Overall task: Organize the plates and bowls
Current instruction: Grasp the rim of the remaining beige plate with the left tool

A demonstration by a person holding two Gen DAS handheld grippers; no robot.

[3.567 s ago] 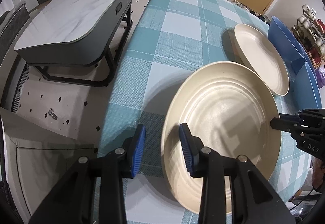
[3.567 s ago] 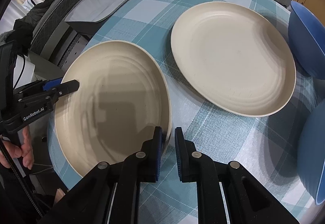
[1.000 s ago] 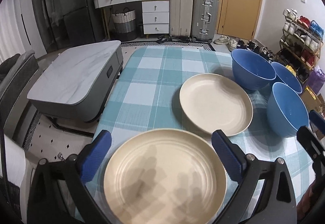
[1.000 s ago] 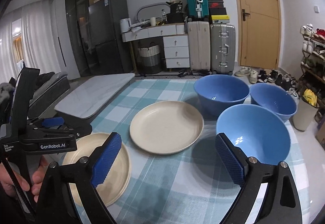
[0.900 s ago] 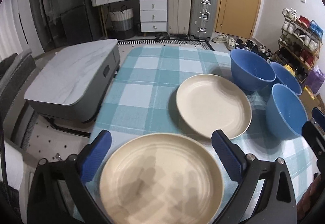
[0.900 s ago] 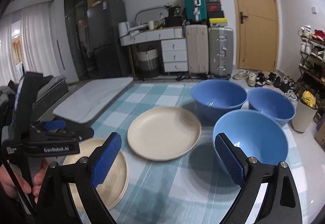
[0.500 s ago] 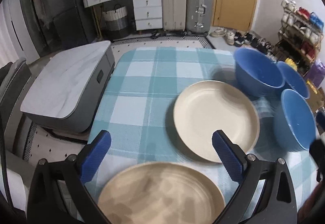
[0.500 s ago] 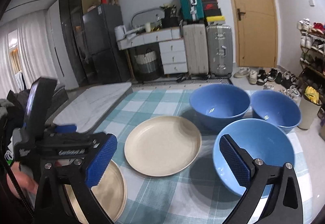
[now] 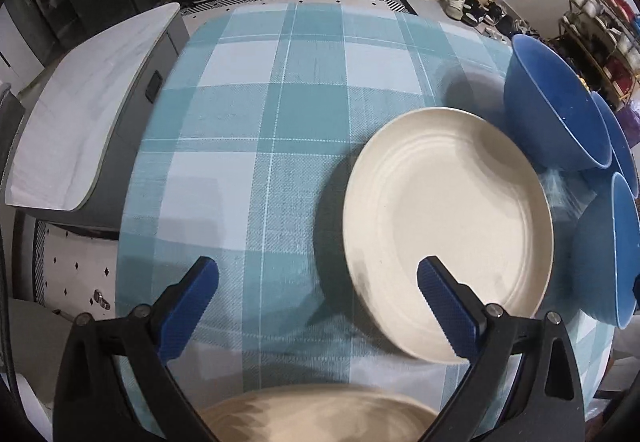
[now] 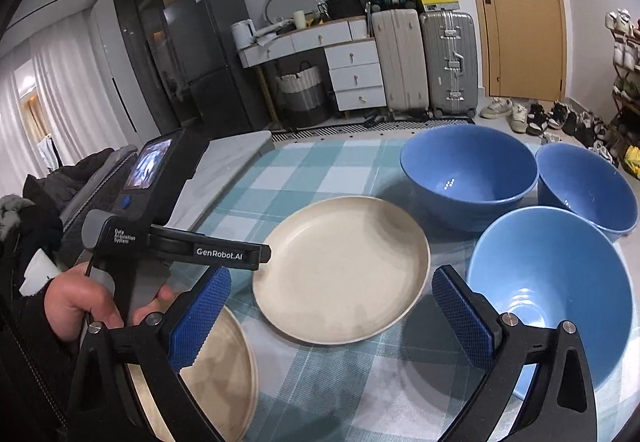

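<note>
Checked teal cloth covers the table (image 9: 256,145), and reading left to right it carries a cream plate at the near left corner (image 10: 224,370), a second cream plate mid-table (image 10: 344,266), and three blue bowls (image 10: 552,294) bunched along the right edge. Both tools are empty: the left gripper (image 9: 316,306) hangs wide open with one pad over the middle plate's near rim, and the right gripper (image 10: 332,314), its jaws just opened to full spread, frames that plate. The step looks like reaching for the middle plate; next, a jaw must slip under its rim, then close
</note>
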